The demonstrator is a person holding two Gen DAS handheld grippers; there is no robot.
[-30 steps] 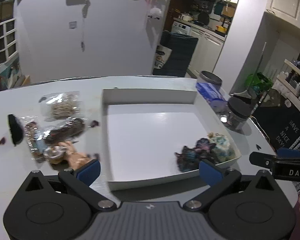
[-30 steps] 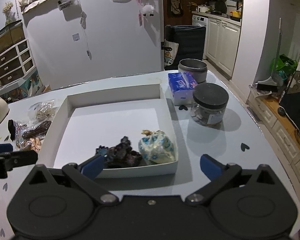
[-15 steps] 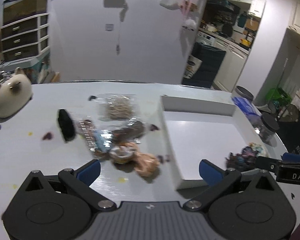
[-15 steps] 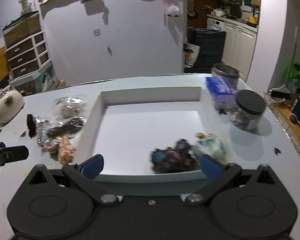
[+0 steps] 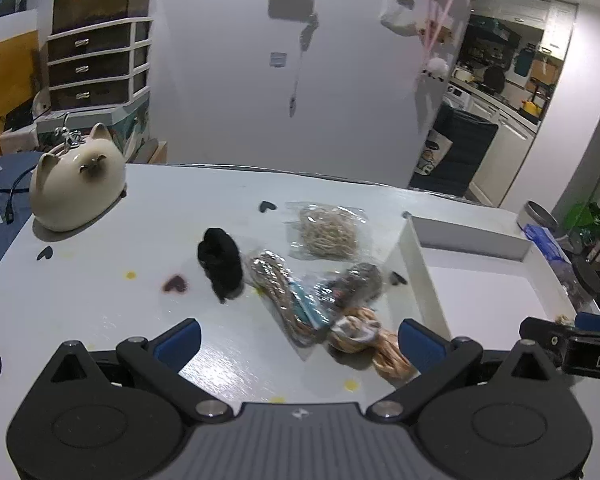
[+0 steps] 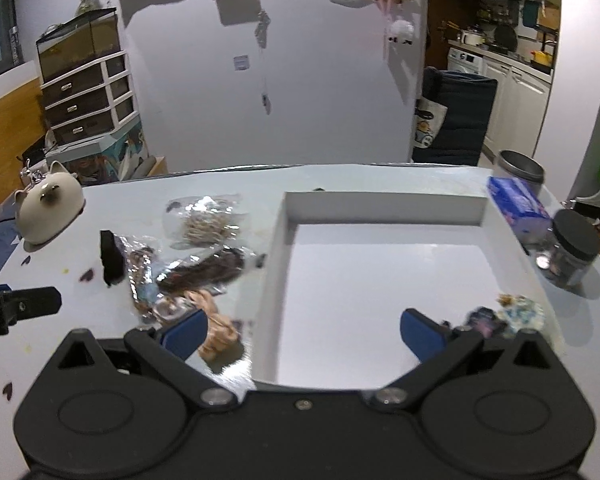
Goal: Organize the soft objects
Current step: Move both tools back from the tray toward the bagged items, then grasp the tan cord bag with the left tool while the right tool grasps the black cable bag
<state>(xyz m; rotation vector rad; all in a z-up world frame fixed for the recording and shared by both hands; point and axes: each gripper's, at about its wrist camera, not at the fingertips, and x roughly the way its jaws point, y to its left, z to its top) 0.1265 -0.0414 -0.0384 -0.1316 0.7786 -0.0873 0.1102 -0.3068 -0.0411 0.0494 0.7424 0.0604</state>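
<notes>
The left claw (image 5: pixel 298 344) gapes empty above the peach fabric scrunchie (image 5: pixel 384 350) at 1 o'clock, likely the next pick. The right claw (image 6: pixel 303 330) is equally wide and empty over the shallow white cardboard tray (image 6: pixel 384 208), which holds two soft items at 3 o'clock. Farther out on the pale surface (image 5: pixel 148 208), the cream ceramic cat (image 5: pixel 74 188) sits at 10 o'clock.

Right tool (image 5: pixel 572 332): in the left wrist view only one dark finger and a label cut off at the picture's edge after "DA".

Peach scrunchie (image 6: pixel 216 334): in the right wrist view, partly hidden behind the near blue pad and motion-blurred.

Dark scrunchie (image 6: pixel 482 320) and pale floral bundle (image 6: pixel 520 314) in the white tray (image 6: pixel 380 208): blurred, lower parts covered by the tool's body.

Jar (image 5: pixel 580 284): contents too small to identify.
</notes>
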